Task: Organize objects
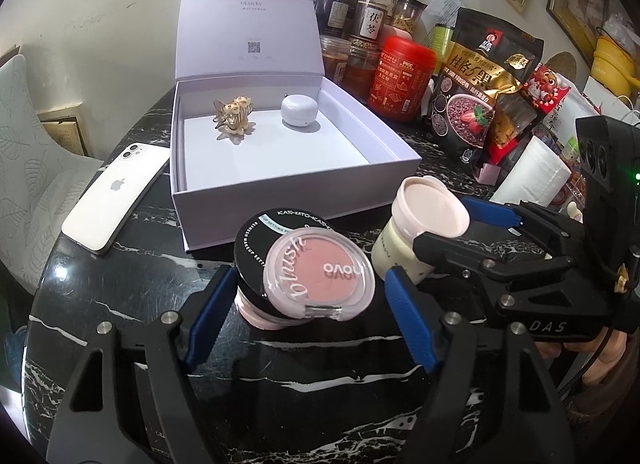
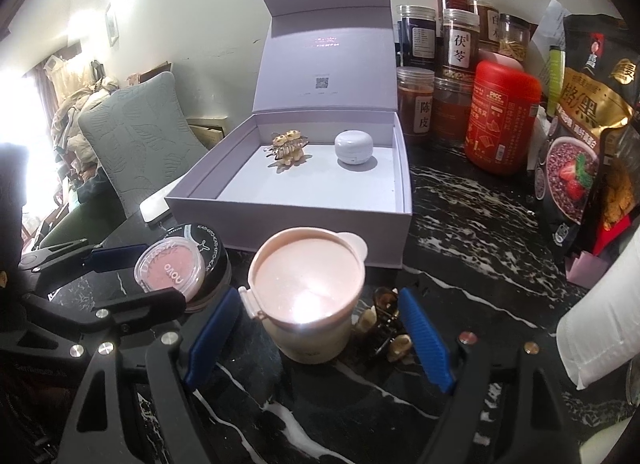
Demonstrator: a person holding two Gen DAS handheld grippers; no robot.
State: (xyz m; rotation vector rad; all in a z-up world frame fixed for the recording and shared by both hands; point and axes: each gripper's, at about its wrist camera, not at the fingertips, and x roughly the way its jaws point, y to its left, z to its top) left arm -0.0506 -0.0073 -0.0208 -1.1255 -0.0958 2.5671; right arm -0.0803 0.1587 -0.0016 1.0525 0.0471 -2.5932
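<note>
An open lavender gift box (image 1: 288,200) (image 2: 304,220) stands on the black marble table; inside lie a gold hair clip (image 1: 233,117) (image 2: 288,146) and a small white round case (image 1: 299,110) (image 2: 354,149). In front of it a pink blush compact (image 1: 320,278) (image 2: 172,266) leans on a black-lidded powder jar (image 1: 256,244) (image 2: 212,256). My left gripper (image 1: 310,318) is open, its blue pads on either side of the compact and jar. My right gripper (image 2: 320,344) (image 1: 448,244) is open around a cream jar with a pink lid (image 2: 308,288) (image 1: 424,232).
A white phone (image 1: 116,200) lies left of the box. Herb jars (image 1: 368,20), a red canister (image 1: 402,76) (image 2: 502,120), snack bags (image 1: 480,92) and a paper towel roll (image 1: 532,172) crowd the back right. A second hair clip (image 2: 388,328) lies beside the cream jar. A grey cushion (image 2: 140,136) is at the left.
</note>
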